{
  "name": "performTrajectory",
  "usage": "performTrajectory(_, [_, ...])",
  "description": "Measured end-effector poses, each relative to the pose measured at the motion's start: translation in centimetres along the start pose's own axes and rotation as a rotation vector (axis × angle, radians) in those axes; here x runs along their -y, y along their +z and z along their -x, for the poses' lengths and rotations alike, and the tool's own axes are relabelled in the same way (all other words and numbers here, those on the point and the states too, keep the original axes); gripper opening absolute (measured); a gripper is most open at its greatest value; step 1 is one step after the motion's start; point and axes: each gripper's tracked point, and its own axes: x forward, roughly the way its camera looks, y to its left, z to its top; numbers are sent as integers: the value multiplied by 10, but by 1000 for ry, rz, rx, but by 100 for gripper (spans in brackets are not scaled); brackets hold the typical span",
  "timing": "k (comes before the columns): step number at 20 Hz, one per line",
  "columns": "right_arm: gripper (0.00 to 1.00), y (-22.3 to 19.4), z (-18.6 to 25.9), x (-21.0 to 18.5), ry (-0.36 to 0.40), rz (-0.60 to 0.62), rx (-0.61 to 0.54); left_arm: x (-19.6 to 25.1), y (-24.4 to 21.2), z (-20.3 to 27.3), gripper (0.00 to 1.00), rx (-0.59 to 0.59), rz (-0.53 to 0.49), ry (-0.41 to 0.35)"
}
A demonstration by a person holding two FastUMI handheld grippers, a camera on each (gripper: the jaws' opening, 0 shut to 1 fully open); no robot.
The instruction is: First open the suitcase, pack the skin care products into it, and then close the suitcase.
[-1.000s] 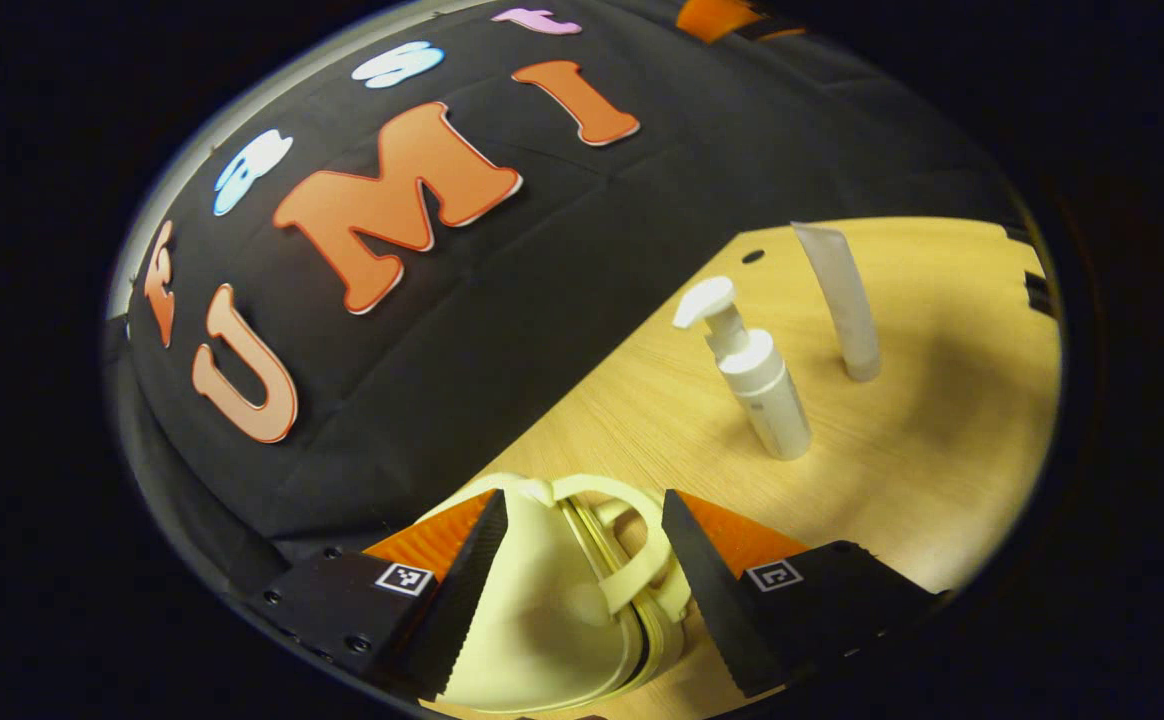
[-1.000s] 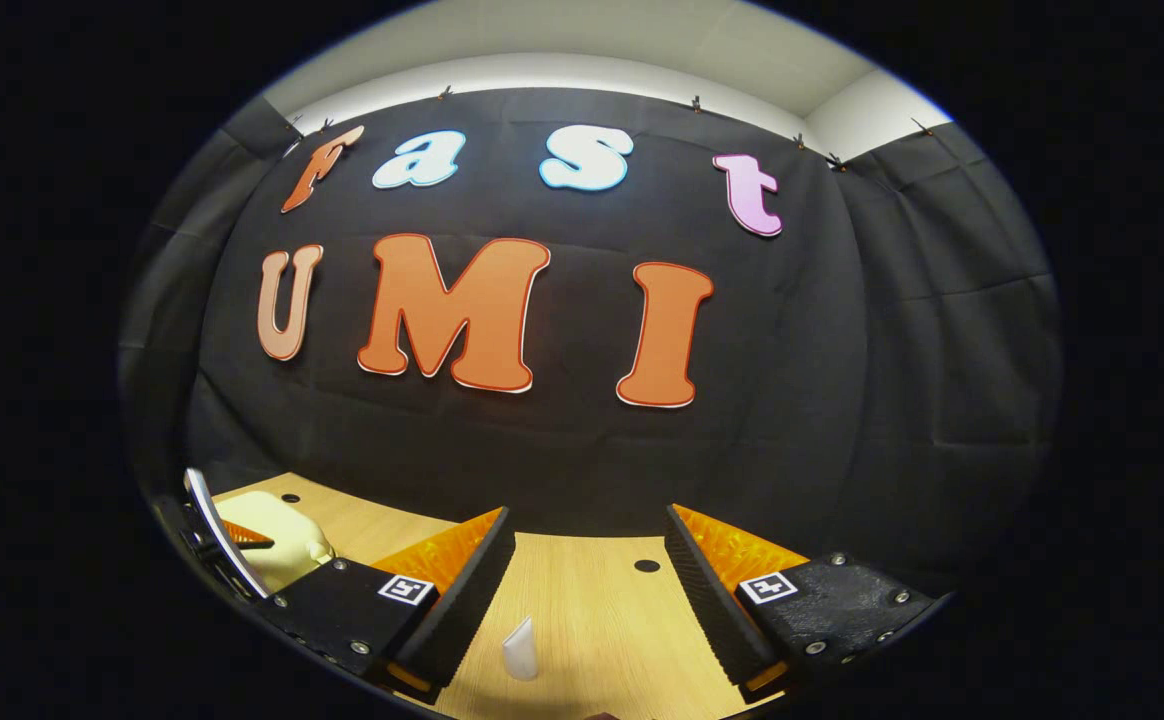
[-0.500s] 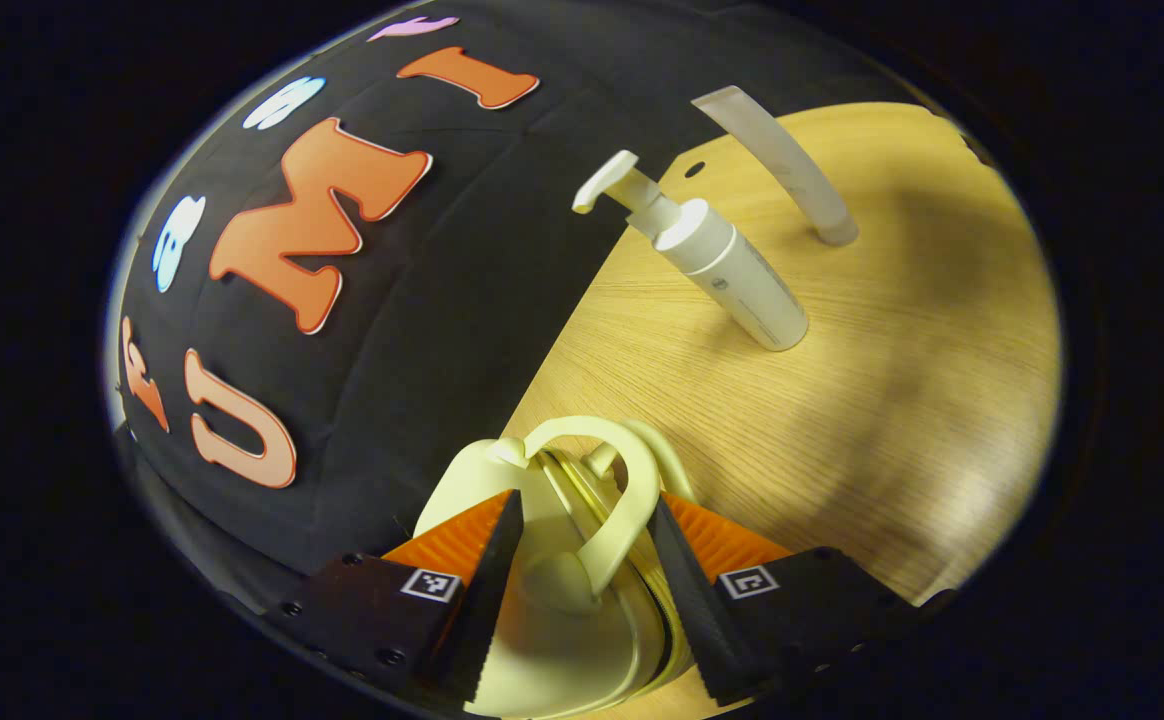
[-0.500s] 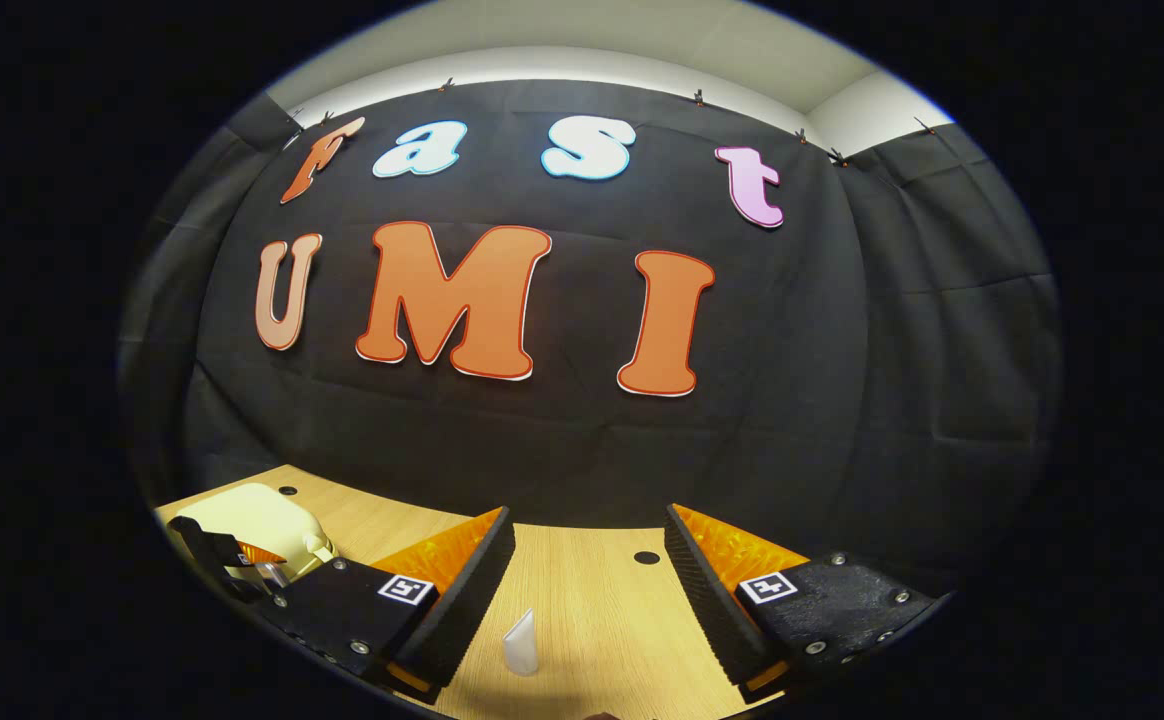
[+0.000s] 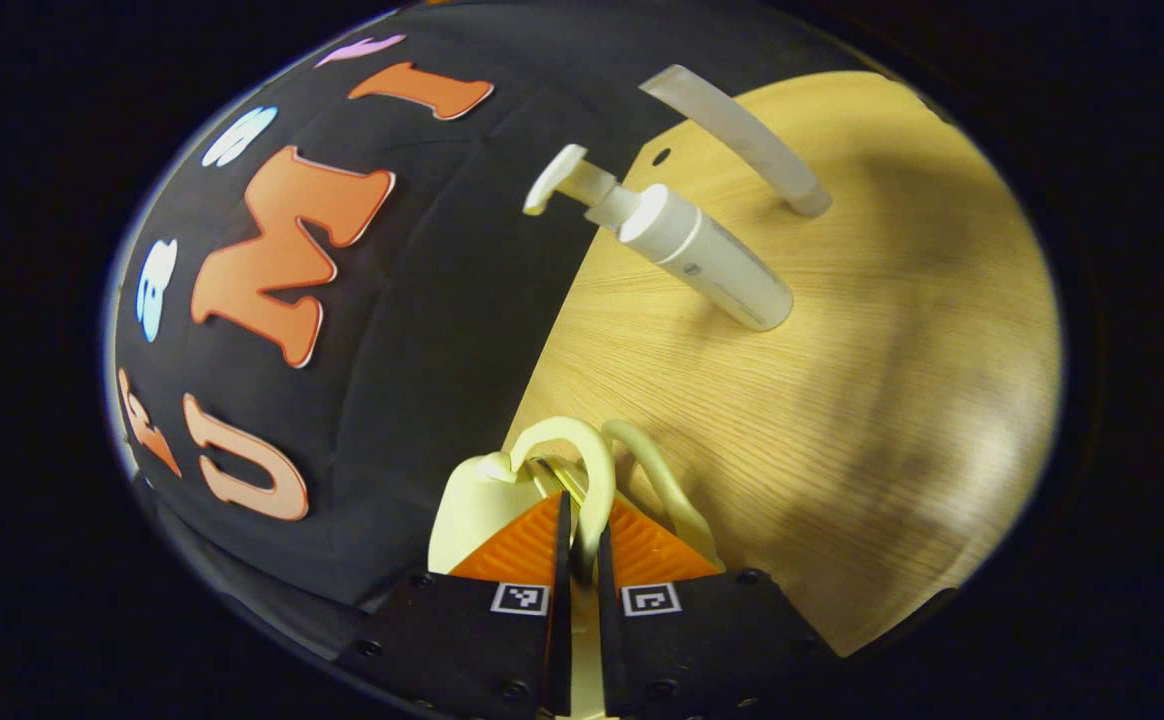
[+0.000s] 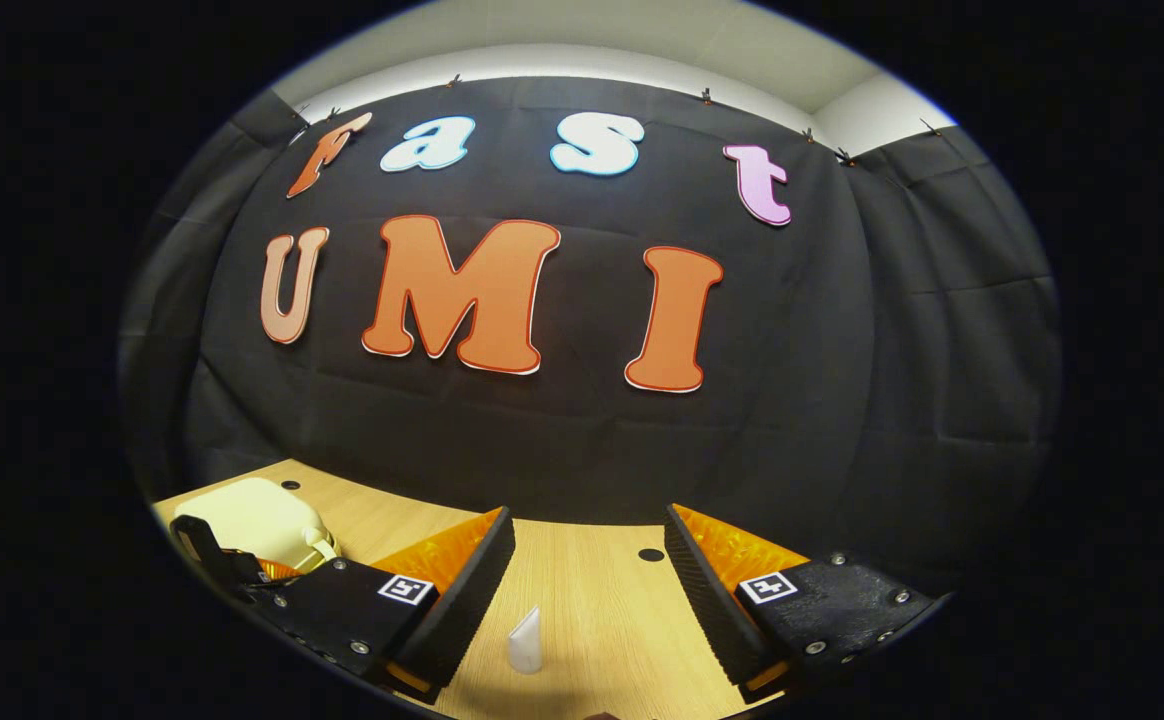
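Left gripper (image 5: 575,535) newly clamped on suitcase handle (image 5: 594,478), right gripper (image 6: 590,560) apart.

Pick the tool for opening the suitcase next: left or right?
Left. The left tool is already shut on a handle loop of the closed suitcase. The right tool is open, off to the side by the tube.

Count, left gripper view: one cream suitcase (image 5: 472,490) at 6 o'clock, two looped handles on it; one white pump bottle (image 5: 687,255) at 1 o'clock; one white tube (image 5: 742,140) at 1 o'clock. One wooden table (image 5: 892,400).
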Motion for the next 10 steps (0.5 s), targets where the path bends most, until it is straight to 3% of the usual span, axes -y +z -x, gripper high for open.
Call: performTrajectory(10, [95, 7, -7, -25, 30, 1, 1, -124, 0, 53, 9, 104, 392, 92])
